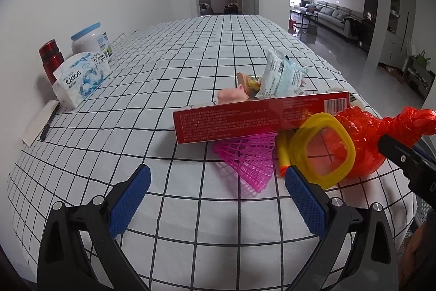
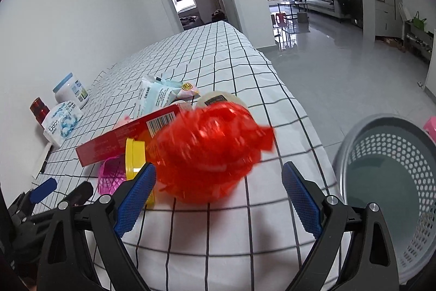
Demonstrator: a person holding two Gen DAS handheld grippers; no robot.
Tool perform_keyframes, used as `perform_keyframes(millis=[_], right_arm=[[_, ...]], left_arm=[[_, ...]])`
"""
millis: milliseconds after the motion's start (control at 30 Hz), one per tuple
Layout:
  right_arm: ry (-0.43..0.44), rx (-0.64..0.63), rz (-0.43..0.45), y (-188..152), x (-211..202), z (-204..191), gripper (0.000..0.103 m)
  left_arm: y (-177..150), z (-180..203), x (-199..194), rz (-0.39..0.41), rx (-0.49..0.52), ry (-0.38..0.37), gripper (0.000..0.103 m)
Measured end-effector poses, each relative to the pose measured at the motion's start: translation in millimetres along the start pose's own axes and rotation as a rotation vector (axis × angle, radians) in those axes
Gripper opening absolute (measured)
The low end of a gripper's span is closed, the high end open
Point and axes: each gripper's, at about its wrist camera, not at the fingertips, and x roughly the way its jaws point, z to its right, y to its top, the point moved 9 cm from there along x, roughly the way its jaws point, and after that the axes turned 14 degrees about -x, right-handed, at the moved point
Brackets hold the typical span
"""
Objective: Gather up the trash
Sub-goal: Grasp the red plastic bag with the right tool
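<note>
A pile of trash lies on the checked tablecloth (image 1: 190,67): a long red box (image 1: 259,116), a pink shuttlecock (image 1: 248,157), a yellow ring lid (image 1: 323,149), an orange foam dart (image 1: 283,154), a pink toy (image 1: 233,96), snack wrappers (image 1: 280,75) and a crumpled red plastic bag (image 1: 381,132). My left gripper (image 1: 218,176) stands open just short of the shuttlecock, holding nothing. My right gripper (image 2: 218,173) is open, with the blurred red bag (image 2: 209,149) just ahead between its fingers. A grey perforated basket (image 2: 392,182) stands beside the table's right edge.
Along the wall on the left stand a tissue pack (image 1: 81,79), a white jar with a blue lid (image 1: 91,41) and a red bottle (image 1: 51,59); a pen (image 1: 49,122) lies on a white strip. The table edge drops to grey floor (image 2: 340,67) on the right.
</note>
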Motion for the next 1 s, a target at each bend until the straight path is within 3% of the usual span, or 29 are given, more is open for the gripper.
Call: perform_keyframes(millis=[233,300,367,533,1000], right_arm=[[-0.012,-0.012,-0.007,4.8,11.4,1.4,0.088],[-0.005,-0.022,-0.009,4.8,11.9,-0.7,0.078],[0.0,-0.032,-0.019,5.3,13.7,-2.8,0.061],[0.01,-0.043,-0.011,6.4,9.0,-4.4,0.043],[-0.05,0.015,0.06,-13.9,-45.4,21.4,0.042]], left_arm=[[-1.6,-5.6,2.7,-0.016,-0.014,-0.007,0.097],[-2.5,-4.4,2.9,-0.024,-0.016,-0.017,0.097],[-2.6,-4.9,2.9,-0.023,-0.014,-0.019,0.097],[-3.6,-6.0,1.1,-0.024,-0.017,-0.021,0.097],[-5.5,-6.7,-3.5,-0.021,-0.034,-0.02,0.097]])
